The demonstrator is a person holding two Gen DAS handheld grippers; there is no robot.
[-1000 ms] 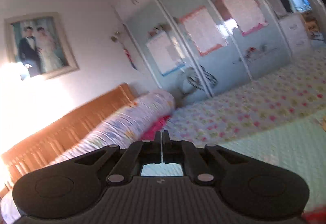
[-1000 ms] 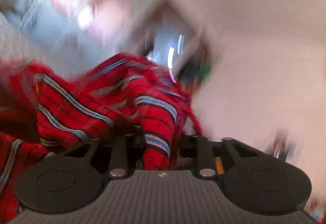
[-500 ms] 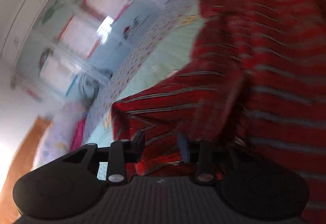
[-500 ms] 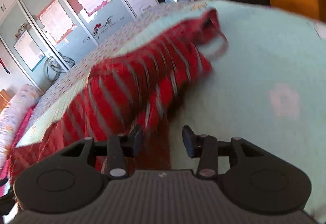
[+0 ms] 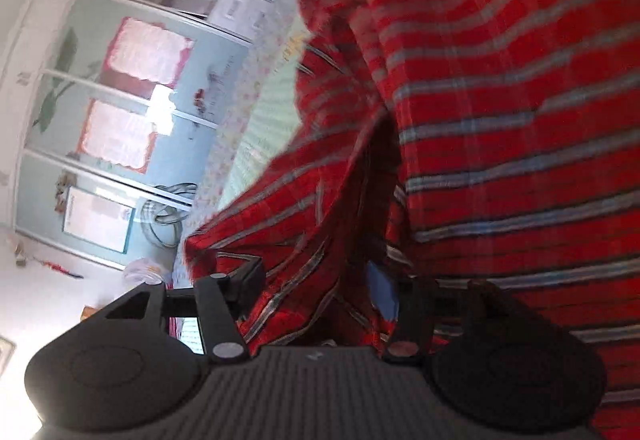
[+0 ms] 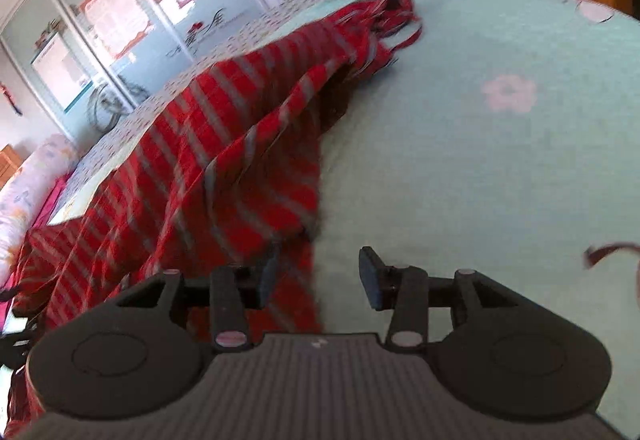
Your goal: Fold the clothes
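The red striped garment (image 6: 224, 144) lies rumpled along the left half of the pale green bedspread (image 6: 500, 160), one end bunched near the far edge, the near end running under the right gripper (image 6: 316, 272). Right gripper: jaws apart after recent opening — the left pad stands over the cloth edge, the right pad over bare bedspread, and nothing is pinched. Left gripper (image 5: 324, 280): jaws have just been opening and stand spread, with folds of the garment loose between them — the right finger is largely hidden by cloth; mirrored wardrobe doors (image 5: 120, 120) fill the background.
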